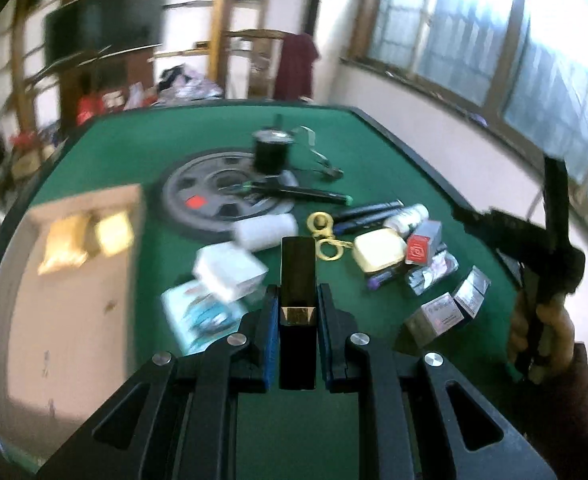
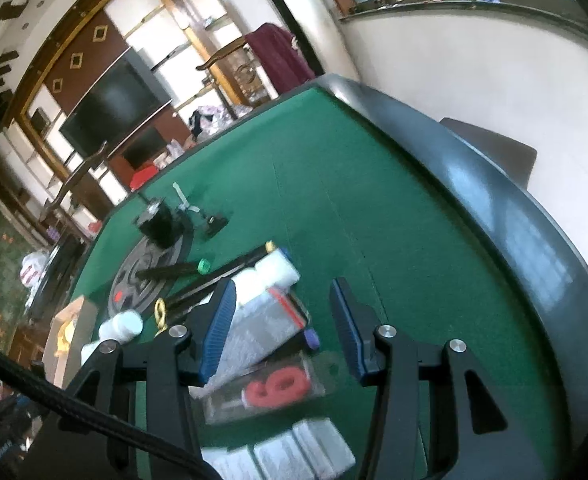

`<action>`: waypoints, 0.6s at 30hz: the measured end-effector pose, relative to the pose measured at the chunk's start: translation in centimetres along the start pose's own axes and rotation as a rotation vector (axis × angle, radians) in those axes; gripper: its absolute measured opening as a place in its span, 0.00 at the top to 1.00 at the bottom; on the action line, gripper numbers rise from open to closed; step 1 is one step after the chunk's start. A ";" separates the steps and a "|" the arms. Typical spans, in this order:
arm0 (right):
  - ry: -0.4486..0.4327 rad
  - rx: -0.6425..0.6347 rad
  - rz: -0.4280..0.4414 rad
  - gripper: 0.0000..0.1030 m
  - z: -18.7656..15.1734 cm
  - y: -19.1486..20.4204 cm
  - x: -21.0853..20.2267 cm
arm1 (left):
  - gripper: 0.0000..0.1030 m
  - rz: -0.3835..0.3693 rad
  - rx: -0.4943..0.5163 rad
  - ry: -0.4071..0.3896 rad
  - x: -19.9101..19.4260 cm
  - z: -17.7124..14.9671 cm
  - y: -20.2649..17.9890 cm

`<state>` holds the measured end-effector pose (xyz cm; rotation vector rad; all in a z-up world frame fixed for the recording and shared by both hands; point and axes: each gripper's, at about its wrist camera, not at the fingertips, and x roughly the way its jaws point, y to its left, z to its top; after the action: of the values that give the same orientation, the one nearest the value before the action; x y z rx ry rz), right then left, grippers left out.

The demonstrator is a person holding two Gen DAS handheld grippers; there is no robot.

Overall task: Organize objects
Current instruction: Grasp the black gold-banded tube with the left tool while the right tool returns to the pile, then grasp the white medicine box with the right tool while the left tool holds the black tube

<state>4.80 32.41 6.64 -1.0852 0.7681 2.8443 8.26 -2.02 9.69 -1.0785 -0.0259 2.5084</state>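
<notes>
My left gripper is shut on a slim black box with a gold band, held upright above the green felt table. Below it lies a clutter of small items: a white box, a blue packet, a white bottle, gold rings, a cream case and a red box. My right gripper stands open over a silver box with a red stripe. Its left pad is close to the box and its right pad stands well apart.
A pale wooden box fills the table's left side. A grey disc carries a black cup, with pens beside it. A clear packet with a red 6 and white boxes lie near the right gripper. The padded rail curves at right.
</notes>
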 end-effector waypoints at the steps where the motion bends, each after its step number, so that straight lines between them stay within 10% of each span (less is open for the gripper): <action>1: 0.017 -0.013 0.005 0.55 -0.2 0.3 -0.6 | 0.86 -0.007 -0.019 -0.008 -0.6 -0.4 0.7; 18: 0.316 -0.424 0.015 0.41 -7.9 10.2 -0.1 | 0.86 -0.051 -0.136 -0.085 -4.0 -4.0 5.6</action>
<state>8.13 19.97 6.13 -1.6096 0.1663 2.9624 11.50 -9.17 8.66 -1.0080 -0.2484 2.5348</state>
